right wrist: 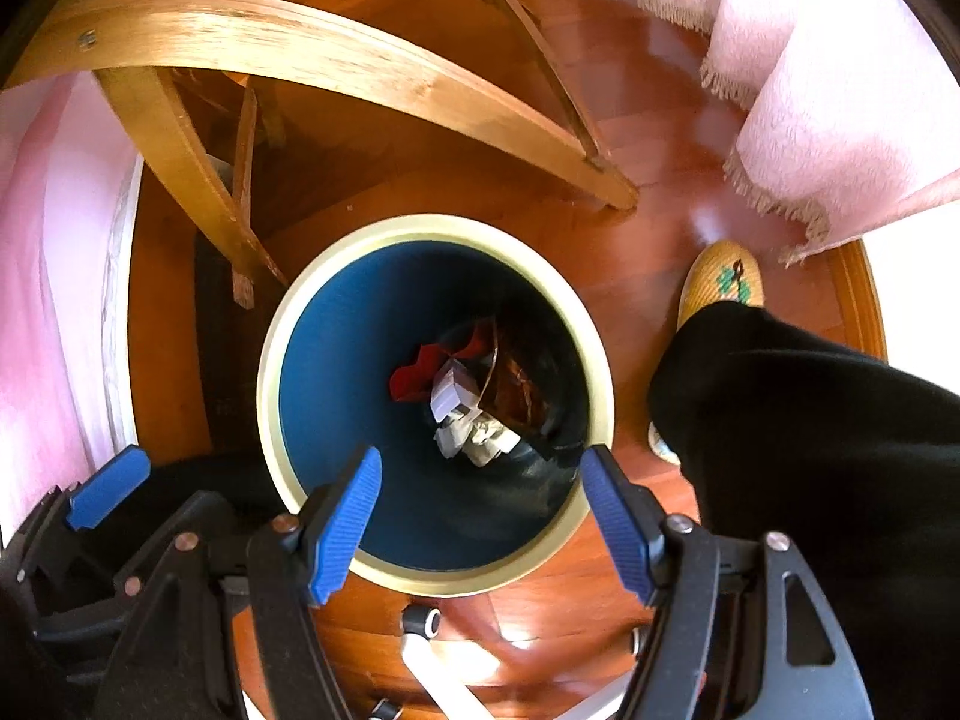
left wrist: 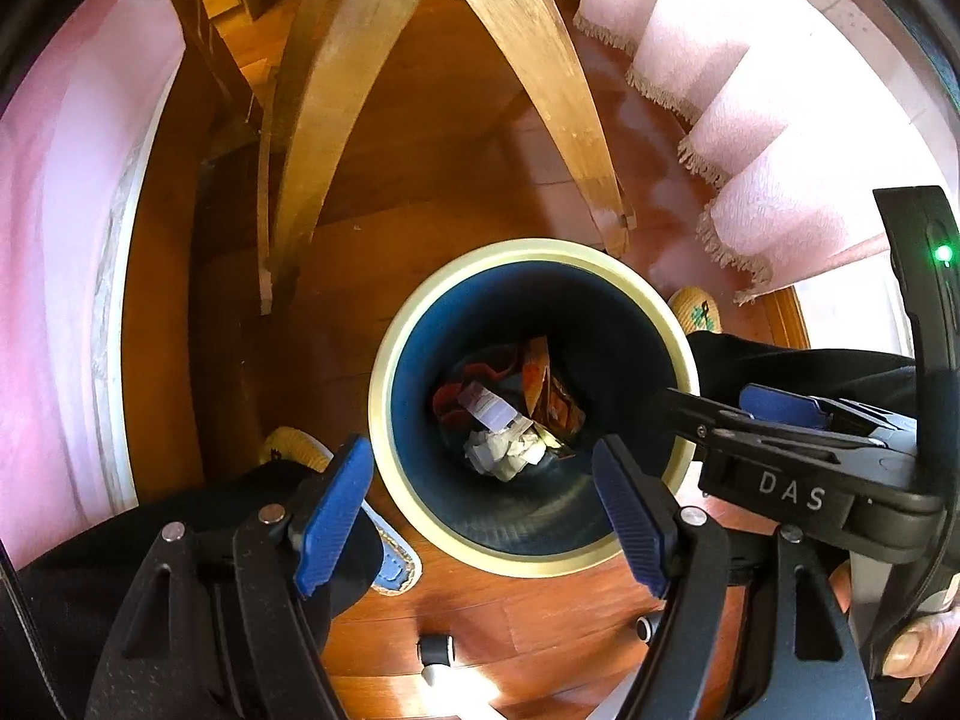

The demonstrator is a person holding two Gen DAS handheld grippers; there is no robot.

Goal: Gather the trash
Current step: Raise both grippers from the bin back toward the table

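— What are your two grippers doing?

— Both point almost straight down over the bin (left wrist: 534, 402). My left gripper (left wrist: 483, 516) stands with its blue pads wide apart and nothing between them; through the gap I see the bin's cream rim and dark blue inside wall. My right gripper (right wrist: 480, 525) is the same: jaws spread wide, empty, framing the lower edge of the bin's mouth.

— Where is the trash?

— At the bottom of the bin, near the centre of both views. There is crumpled white paper (left wrist: 507, 453), a flat white slip (left wrist: 489, 408) just above it, something red (right wrist: 420, 372) to the upper left, and an orange-brown wrapper (left wrist: 549, 396) leaning against the right wall.

— What else is around?

— The bin stands on a reddish wooden floor (right wrist: 648, 138). Curved wooden furniture legs (left wrist: 540, 60) arch across the top of the frames, and pink fringed cloth (right wrist: 840, 120) hangs at the upper right. A straw-coloured slipper (right wrist: 723, 282) shows right of the bin, with my black trouser leg (right wrist: 810, 450) below it.
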